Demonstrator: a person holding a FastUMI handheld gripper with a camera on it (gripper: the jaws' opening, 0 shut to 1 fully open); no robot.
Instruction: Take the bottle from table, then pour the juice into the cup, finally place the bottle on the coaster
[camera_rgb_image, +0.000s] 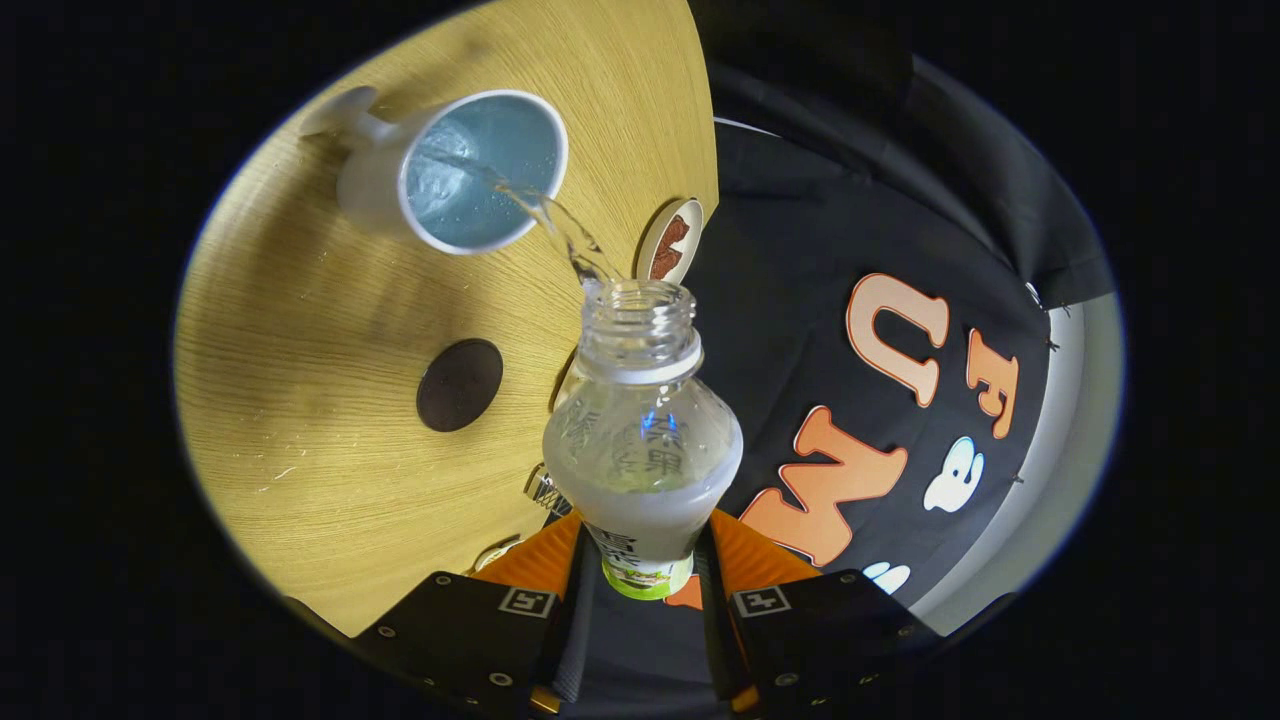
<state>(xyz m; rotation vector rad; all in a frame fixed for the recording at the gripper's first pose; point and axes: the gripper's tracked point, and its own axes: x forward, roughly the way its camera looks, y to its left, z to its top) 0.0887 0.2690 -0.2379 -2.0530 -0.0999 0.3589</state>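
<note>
Your one camera rides on the hand-held gripper (640, 560), looking forward along its fingers, rolled sideways, close behind the bottle (640, 440), with the desk (320, 400) tilted across your view beyond.

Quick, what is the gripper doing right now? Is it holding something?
Gripper: shut on the bottle, tipped so liquid streams into the cup.
</note>
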